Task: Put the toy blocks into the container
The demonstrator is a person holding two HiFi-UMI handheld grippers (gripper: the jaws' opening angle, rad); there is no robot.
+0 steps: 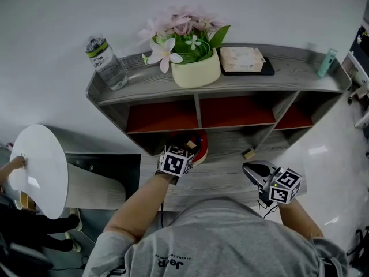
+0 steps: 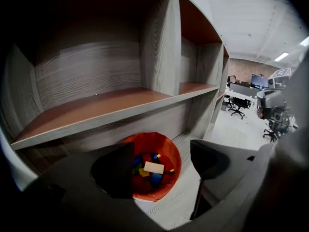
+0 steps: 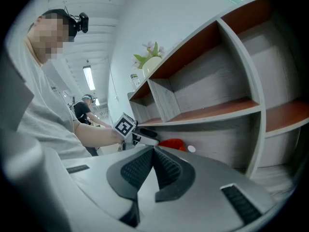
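A red container stands on the lowest board of the grey shelf unit; it holds several coloured toy blocks, with a cream block lying on top. My left gripper hovers right above it, jaws open and nothing between them. In the head view its marker cube covers part of the red container. A small tan block lies on the same board, to the right. My right gripper hangs near that block, shut and empty; in its own view the right gripper has its pads meeting.
The shelf top carries a water bottle, a flower pot, a flat tissue pack and a small teal bottle. A white round seat stands at the left. Office chairs stand far behind.
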